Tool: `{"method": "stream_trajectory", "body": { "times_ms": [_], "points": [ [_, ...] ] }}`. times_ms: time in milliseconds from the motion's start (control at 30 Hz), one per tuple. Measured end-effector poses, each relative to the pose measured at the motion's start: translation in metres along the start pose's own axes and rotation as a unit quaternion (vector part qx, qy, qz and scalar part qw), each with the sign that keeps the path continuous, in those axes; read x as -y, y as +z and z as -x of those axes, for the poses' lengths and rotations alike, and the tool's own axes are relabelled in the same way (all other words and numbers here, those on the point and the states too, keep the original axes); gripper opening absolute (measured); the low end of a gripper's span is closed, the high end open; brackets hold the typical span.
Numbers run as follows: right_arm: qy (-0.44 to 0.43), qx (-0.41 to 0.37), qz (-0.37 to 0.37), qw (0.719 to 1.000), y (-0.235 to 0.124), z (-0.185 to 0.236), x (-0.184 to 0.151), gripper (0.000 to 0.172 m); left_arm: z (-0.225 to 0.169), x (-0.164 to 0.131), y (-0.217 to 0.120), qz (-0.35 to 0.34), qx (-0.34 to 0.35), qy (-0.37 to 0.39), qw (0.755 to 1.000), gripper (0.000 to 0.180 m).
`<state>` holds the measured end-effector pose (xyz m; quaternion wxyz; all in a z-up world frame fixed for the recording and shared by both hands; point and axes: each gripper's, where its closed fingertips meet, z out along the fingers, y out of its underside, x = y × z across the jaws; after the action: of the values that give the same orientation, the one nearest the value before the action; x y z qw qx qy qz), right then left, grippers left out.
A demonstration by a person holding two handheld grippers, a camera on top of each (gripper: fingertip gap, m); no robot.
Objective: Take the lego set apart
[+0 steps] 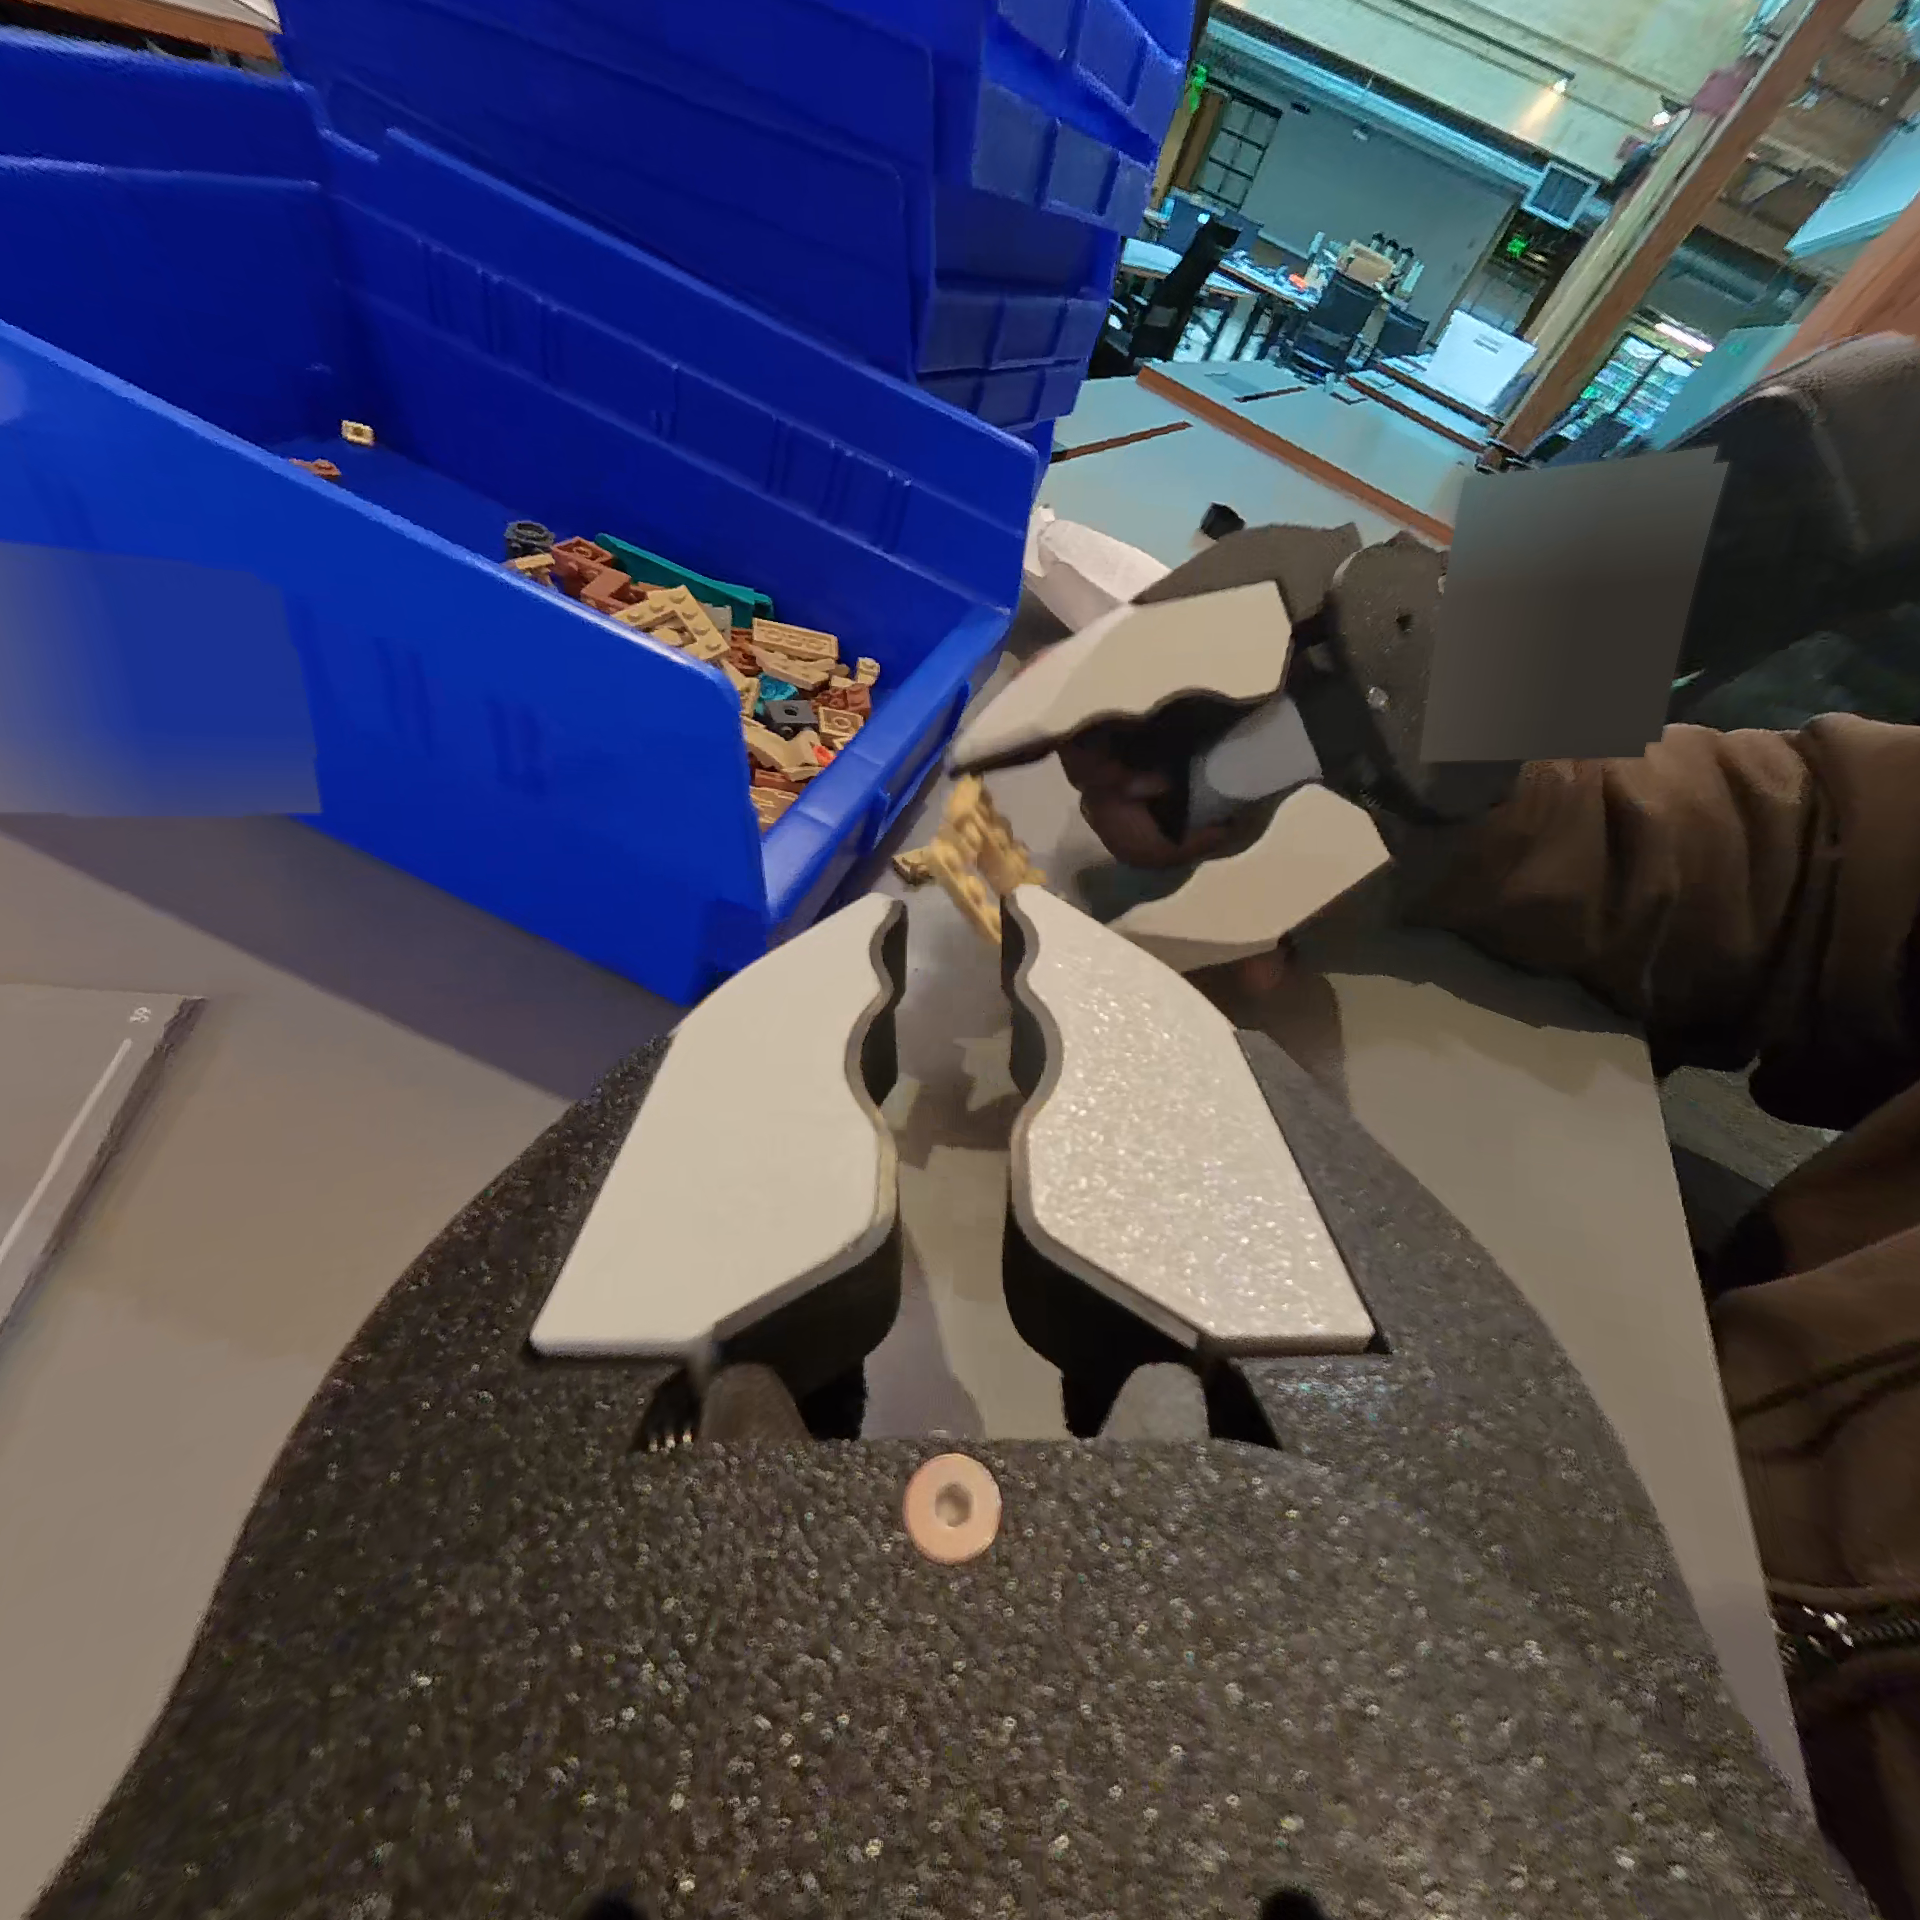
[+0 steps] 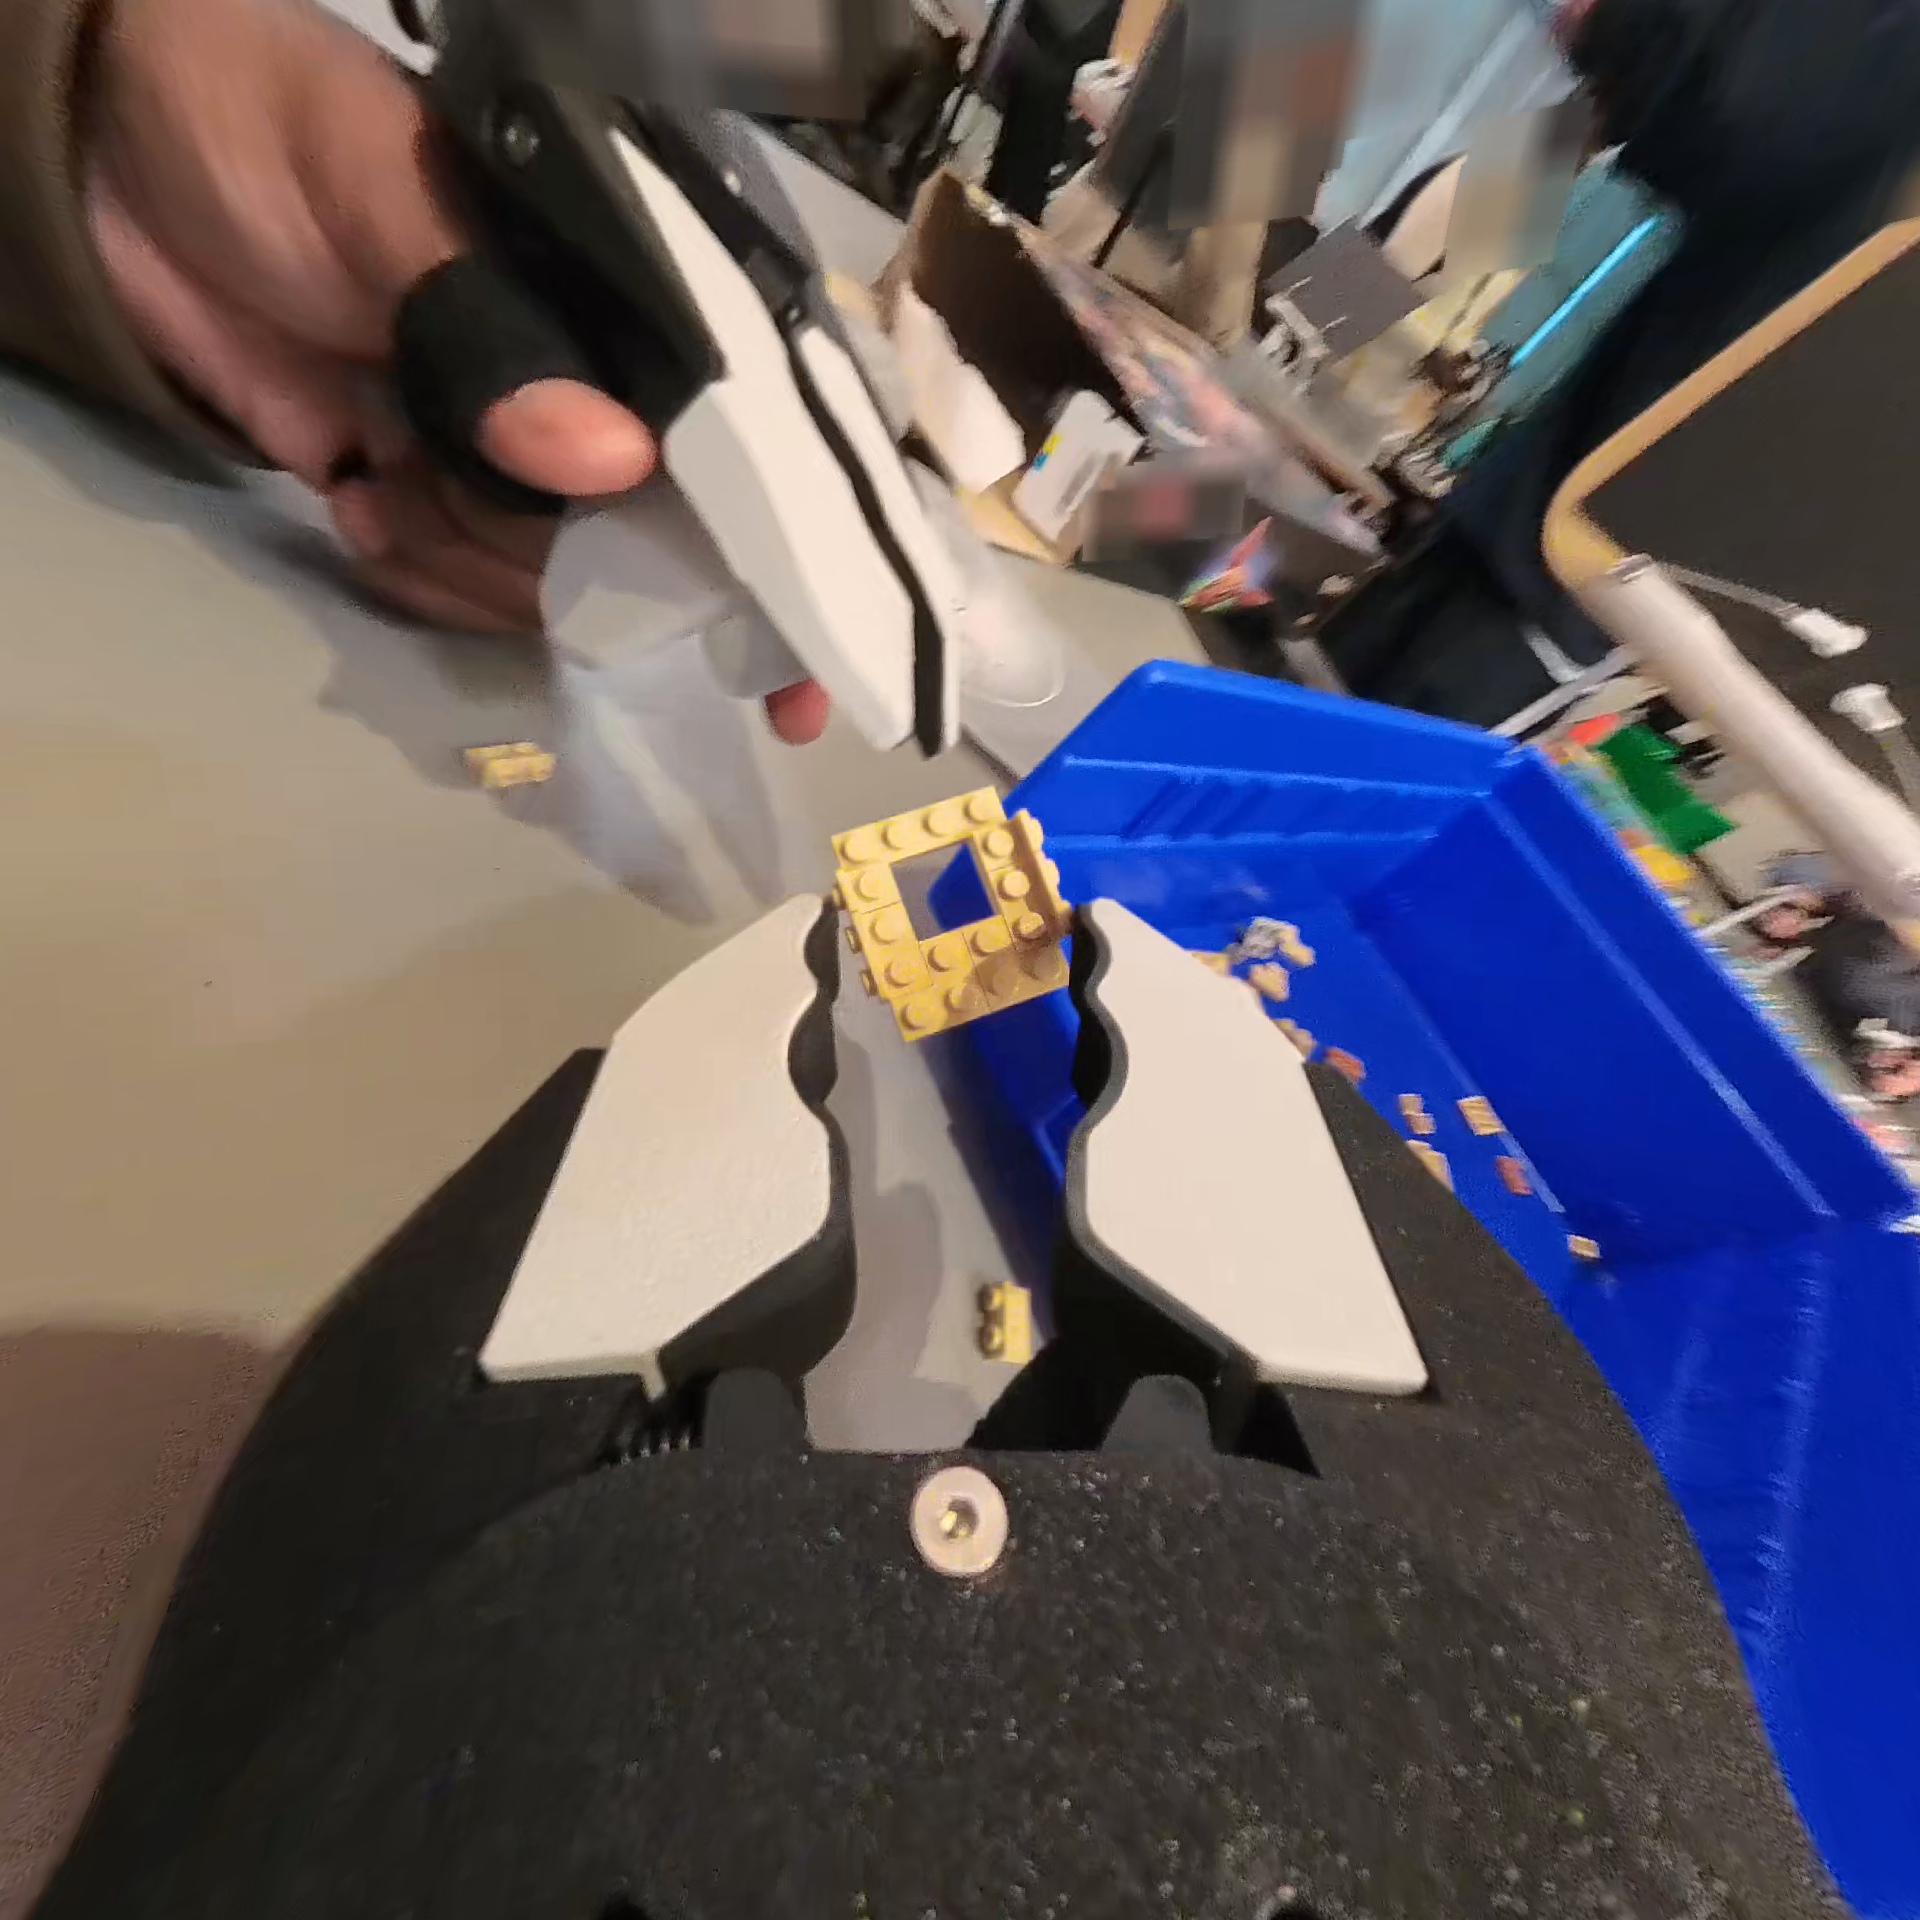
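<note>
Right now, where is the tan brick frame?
The tan brick frame is in the right wrist view, off the table between the right gripper's fingertips, beside the blue bin's near corner, below the left gripper.

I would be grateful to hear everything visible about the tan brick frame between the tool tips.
The tan studded plastic brick frame is built of small plates ringing a square opening, with one narrow plate standing up on its right side. It hangs tilted above the grey table, beside the blue plastic bin, its side edges meeting the right tool's fingertips.
</note>
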<state>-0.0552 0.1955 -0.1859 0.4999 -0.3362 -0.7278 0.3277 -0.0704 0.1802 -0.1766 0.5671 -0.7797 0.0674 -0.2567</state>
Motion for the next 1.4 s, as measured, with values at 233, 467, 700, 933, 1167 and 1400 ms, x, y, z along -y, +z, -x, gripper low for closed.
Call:
{"method": "stream_trajectory", "body": {
  "times_ms": [233, 467, 700, 933, 1167, 1400],
  "points": [
    [-0.066, -0.059, -0.032, 0.996, -0.002, 0.000, 0.018, 0.043, -0.011, -0.006, 0.006, 0.007, -0.032, -0.015, 0.999, 0.016],
    [-0.078, -0.088, -0.052, 0.992, -0.006, -0.006, 0.025, 0.042, -0.015, 0.004, 0.003, -0.027, -0.072, -0.076, 0.994, 0.016],
    [-0.101, -0.088, -0.071, 0.988, -0.006, 0.002, 0.033, 0.042, -0.020, 0.007, 0.002, -0.040, -0.097, -0.099, 0.990, 0.013],
    [-0.171, -0.099, -0.036, 0.980, -0.005, 0.004, 0.022, 0.035, -0.006, 0.005, -0.001, -0.018, 0.007, 0.029, 0.999, 0.004],
    [-0.253, -0.143, -0.023, 0.957, -0.005, 0.003, 0.032, 0.021, -0.008, -0.008, 0.005, 0.044, 0.084, 0.191, 0.977, 0.004],
    [-0.279, -0.133, 0.007, 0.951, 0.000, 0.008, 0.025, 0.007, -0.009, -0.013, 0.007, 0.065, 0.099, 0.234, 0.965, 0.004]
  ]
}}
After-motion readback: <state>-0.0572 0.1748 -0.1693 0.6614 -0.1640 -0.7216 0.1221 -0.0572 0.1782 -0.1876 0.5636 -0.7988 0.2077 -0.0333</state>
